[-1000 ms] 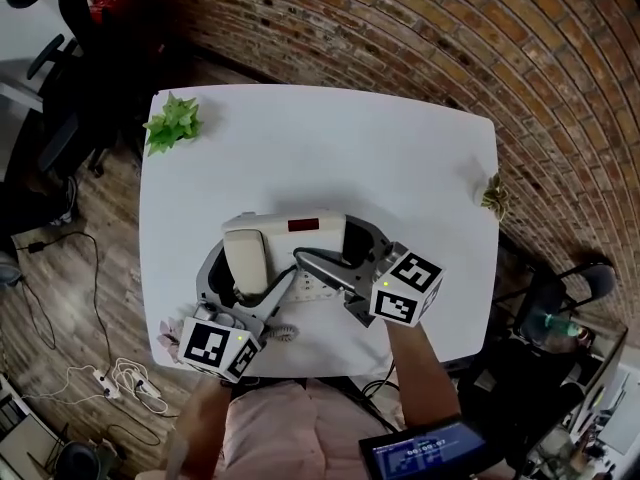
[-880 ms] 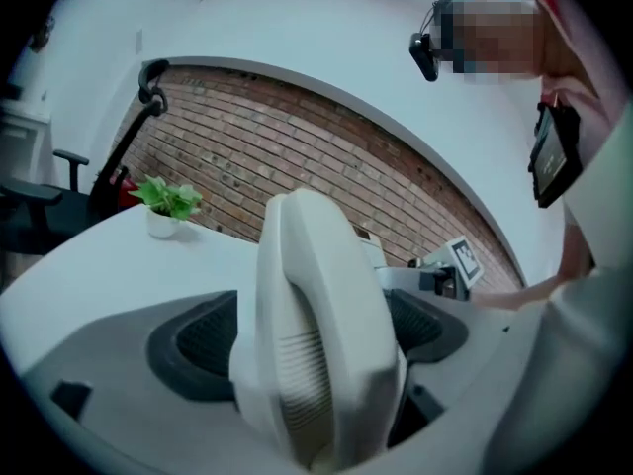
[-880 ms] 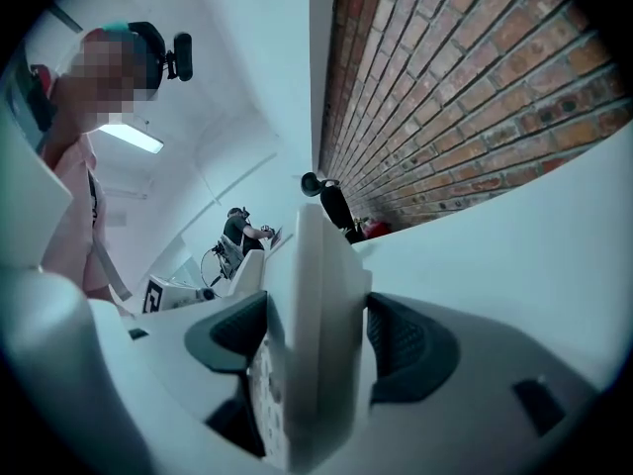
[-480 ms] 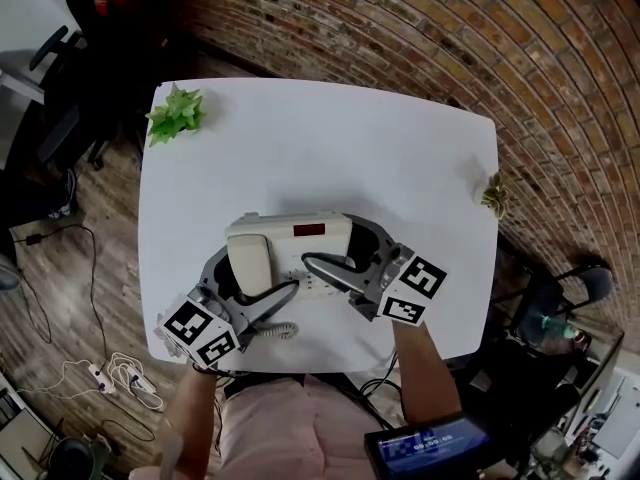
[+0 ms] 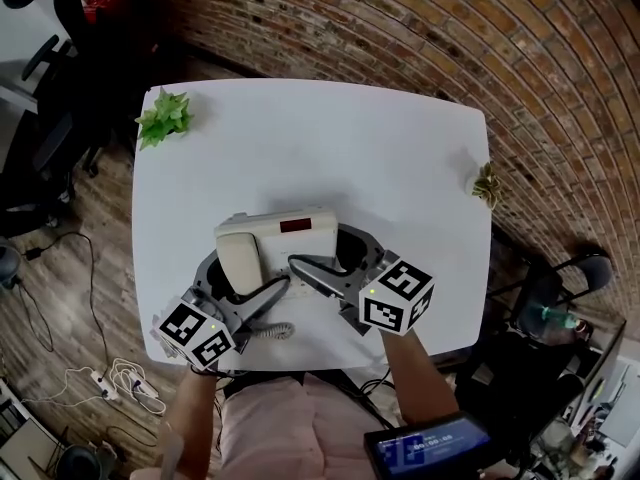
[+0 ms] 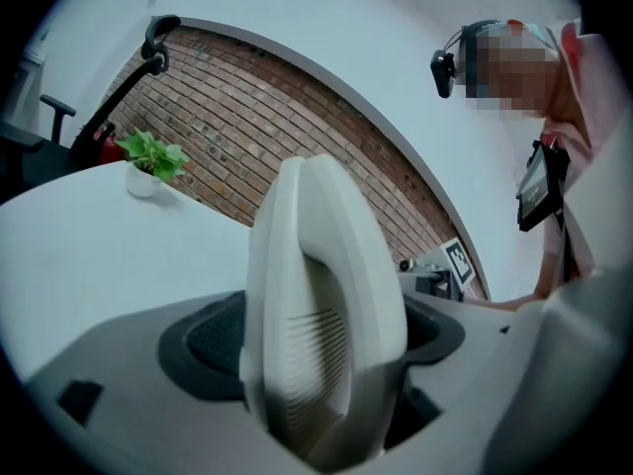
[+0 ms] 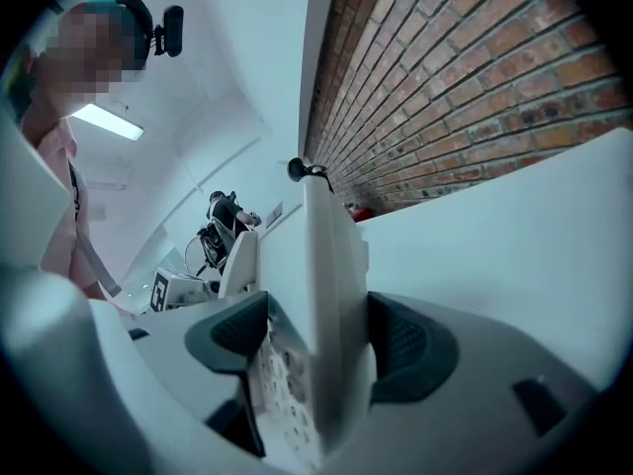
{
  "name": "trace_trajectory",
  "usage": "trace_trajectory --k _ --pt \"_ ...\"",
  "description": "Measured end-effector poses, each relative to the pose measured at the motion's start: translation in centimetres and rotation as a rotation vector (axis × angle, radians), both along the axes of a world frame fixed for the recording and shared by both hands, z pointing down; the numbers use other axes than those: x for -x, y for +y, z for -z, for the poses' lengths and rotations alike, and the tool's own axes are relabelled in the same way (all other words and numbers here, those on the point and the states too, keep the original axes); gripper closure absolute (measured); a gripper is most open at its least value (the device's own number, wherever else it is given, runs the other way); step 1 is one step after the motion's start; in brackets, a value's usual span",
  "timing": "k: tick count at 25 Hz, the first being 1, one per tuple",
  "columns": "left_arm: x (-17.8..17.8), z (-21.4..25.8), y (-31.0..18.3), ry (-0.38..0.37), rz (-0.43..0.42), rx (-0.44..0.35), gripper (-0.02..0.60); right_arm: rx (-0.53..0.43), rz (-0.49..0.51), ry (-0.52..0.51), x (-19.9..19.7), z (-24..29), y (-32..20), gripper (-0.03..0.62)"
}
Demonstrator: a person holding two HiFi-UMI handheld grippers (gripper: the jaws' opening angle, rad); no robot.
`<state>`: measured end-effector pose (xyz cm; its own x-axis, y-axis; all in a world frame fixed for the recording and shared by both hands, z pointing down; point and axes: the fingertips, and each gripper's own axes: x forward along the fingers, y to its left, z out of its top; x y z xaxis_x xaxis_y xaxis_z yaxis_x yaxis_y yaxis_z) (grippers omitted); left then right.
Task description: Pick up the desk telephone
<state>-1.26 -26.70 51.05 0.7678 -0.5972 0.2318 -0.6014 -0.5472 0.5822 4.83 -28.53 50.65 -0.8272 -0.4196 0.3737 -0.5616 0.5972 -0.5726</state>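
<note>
— Okay, phone first. Where is it?

— The desk telephone (image 5: 290,230) is at the near half of the white worktop (image 5: 320,138), just in front of the person and long side across. The handset (image 5: 238,253) sits in its cradle at the phone's left end. The display strip is along the far edge.

— On the worktop or up off it?

— I can't tell from overhead; no clear gap shows under it.

— Left side?

— The left gripper (image 5: 238,280) comes in from the near left corner. Its fingers are closed on the handset, one dark pad pressed against each flank. In the left gripper view the handset fills the gap between them.

— Right?

— The right gripper (image 5: 335,258) comes in from the near right. Its fingers stand wide but are clamped on the phone's right edge. One pad is on the keypad face, the other on the underside. Both touch.

— Anything else near?

— A coiled cord (image 5: 275,331) lies by the near edge, between the two grippers. A green plant (image 5: 165,118) is at the far left corner and a small plant (image 5: 487,183) at the right edge. Both are well apart from the phone.

— Around the worktop?

— A brick wall (image 5: 450,38) runs behind it and to the right. There is wooden floor (image 5: 70,298) on the left, with cables on it.
</note>
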Motion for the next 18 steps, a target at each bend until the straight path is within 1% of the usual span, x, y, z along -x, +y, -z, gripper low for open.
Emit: trace_trajectory --k 3,6,11,18 --pt "-0.2 -0.2 0.2 0.0 -0.003 0.036 0.133 0.018 -0.001 0.011 -0.2 -0.2 0.3 0.276" --pt "-0.5 0.1 0.7 0.006 0.002 0.053 0.134 0.013 -0.007 0.01 -0.5 0.2 0.7 0.275" --pt "-0.9 2.1 1.0 -0.014 -0.021 0.03 0.133 -0.015 -0.02 -0.008 -0.9 2.1 1.1 0.277" --pt "-1.8 6.2 1.7 -0.034 -0.062 0.005 0.135 -0.048 -0.057 -0.021 -1.8 6.3 2.1 0.278"
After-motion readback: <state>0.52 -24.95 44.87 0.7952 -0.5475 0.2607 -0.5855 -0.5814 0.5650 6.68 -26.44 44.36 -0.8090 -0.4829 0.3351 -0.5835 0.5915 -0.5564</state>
